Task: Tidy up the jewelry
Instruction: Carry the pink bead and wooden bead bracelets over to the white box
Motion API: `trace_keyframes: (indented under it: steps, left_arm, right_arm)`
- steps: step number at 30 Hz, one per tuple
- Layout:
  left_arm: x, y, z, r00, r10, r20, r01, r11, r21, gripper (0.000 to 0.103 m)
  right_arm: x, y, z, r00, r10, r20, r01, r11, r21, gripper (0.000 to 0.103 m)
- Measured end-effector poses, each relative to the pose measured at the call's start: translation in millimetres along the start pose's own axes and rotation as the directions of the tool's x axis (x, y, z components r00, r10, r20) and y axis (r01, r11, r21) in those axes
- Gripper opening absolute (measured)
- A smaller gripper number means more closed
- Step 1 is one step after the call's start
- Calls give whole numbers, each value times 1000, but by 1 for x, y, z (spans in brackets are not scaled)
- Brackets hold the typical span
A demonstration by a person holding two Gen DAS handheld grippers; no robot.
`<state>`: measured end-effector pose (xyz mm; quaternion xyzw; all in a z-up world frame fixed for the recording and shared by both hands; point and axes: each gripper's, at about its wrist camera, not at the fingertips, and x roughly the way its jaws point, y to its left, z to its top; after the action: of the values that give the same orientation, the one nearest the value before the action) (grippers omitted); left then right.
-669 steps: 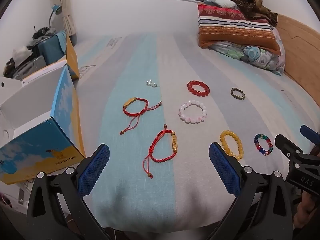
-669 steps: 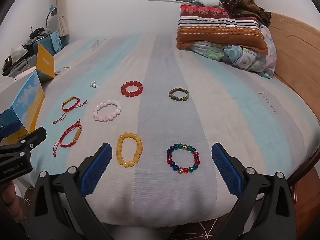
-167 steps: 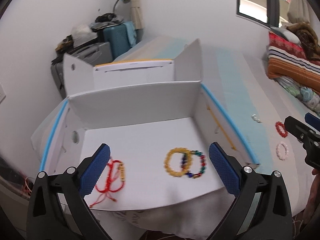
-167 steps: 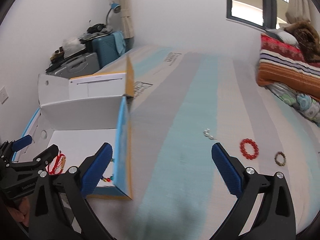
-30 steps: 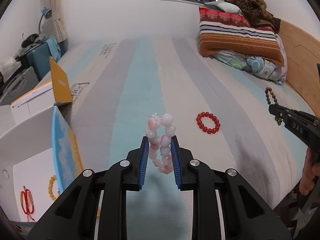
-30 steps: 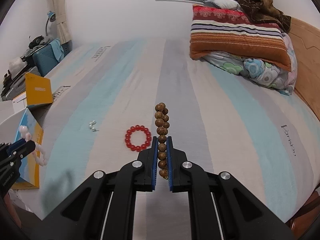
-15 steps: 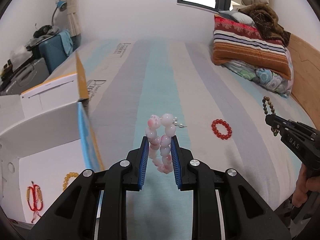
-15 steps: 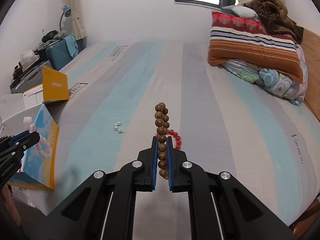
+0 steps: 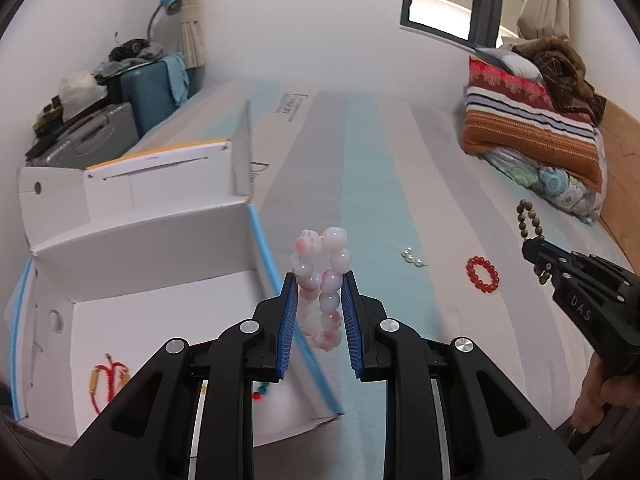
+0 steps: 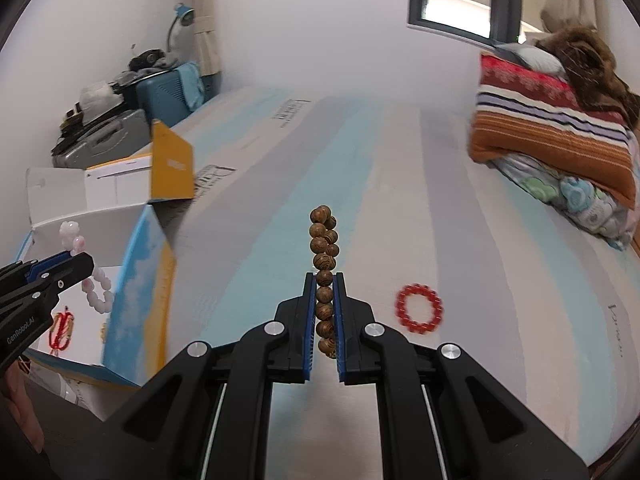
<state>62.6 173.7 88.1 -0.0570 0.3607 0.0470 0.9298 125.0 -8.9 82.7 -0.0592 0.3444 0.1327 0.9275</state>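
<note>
The left gripper (image 9: 319, 280) is clamped on a pink bead bracelet (image 9: 322, 284), held above the edge of the open white box (image 9: 160, 308). The right gripper (image 10: 324, 280) pinches a brown wooden bracelet (image 10: 324, 256) (squeezed flat) over the striped bed (image 10: 500, 280), where a red bracelet (image 10: 419, 309) lies.

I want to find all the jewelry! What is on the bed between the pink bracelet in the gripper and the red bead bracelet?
In the left wrist view, small pearl earrings lie between the pink bracelet and the red bead bracelet.
</note>
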Motion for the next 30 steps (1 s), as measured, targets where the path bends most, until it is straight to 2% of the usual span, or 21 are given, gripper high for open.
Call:
trace_keyframes:
  steps: [3, 17, 25, 30]
  left_arm:
    - [-7, 13, 1, 1000, 4, 13, -4, 1000, -9, 22]
    - [-28, 95, -10, 993, 121, 9, -120, 989, -85, 22]
    - [-29, 144, -26, 987, 162, -22, -163, 977, -140, 22]
    - [-26, 162, -35, 983, 180, -42, -185, 973, -142, 22]
  right_arm:
    - [-1, 20, 4, 1000, 24, 6, -24, 1000, -17, 7]
    - [-1, 118, 15, 988, 154, 15, -151, 983, -104, 7]
    - [6, 180, 7, 977, 211, -22, -211, 963, -167, 7]
    - [13, 213, 1, 972, 231, -48, -236, 953, -192, 7]
